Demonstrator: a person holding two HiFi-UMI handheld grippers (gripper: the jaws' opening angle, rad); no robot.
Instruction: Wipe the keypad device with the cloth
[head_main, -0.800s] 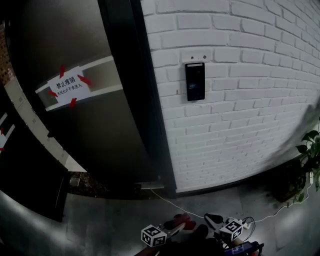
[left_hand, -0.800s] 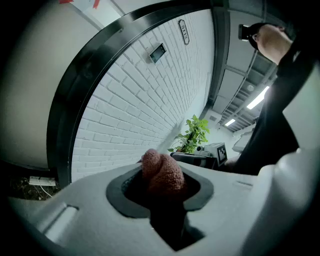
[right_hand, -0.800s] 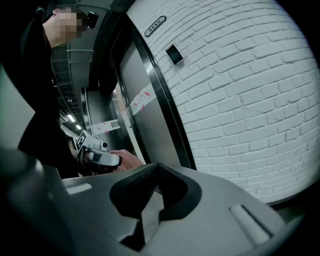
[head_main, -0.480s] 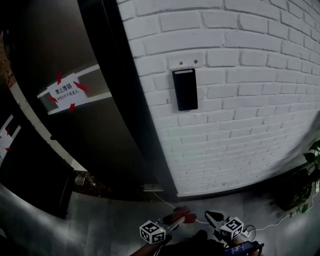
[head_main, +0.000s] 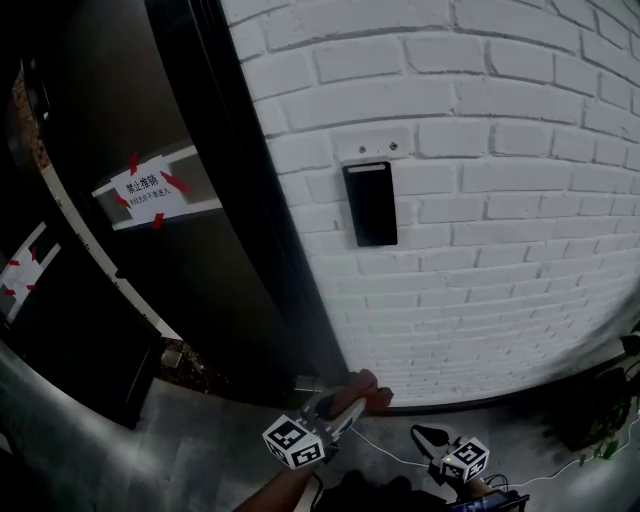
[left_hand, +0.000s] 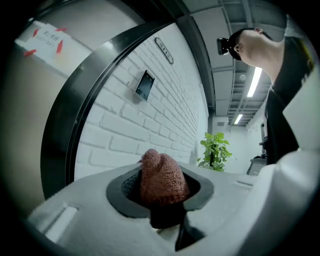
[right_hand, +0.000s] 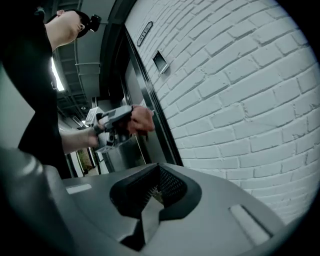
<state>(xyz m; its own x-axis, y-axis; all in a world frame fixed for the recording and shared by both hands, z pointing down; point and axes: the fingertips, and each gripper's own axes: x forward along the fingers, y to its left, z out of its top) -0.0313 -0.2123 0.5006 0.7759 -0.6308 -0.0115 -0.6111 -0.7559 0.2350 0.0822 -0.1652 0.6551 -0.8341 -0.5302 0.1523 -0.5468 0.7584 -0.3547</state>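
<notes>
The keypad device (head_main: 369, 203) is a black upright panel on the white brick wall (head_main: 500, 230), with its screen dark. It also appears small and far off as the keypad device (left_hand: 144, 85) in the left gripper view and as the keypad device (right_hand: 160, 61) in the right gripper view. My left gripper (head_main: 350, 402) is low in the head view, well below the device, shut on a bunched reddish-brown cloth (head_main: 370, 393). That cloth (left_hand: 162, 177) bulges out between the jaws. My right gripper (head_main: 430, 438) hangs lower right, jaws together with nothing in them.
A black door frame (head_main: 270, 230) borders the wall on the left. Beside it is a dark door with a white sign (head_main: 147, 188) held by red tape. A potted plant (head_main: 612, 425) stands at the lower right. A white cable (head_main: 395, 455) lies on the floor.
My left gripper has risen toward the wall with the cloth. The view has moved closer, so the device looks bigger. Its screen, lit before, is now dark.
</notes>
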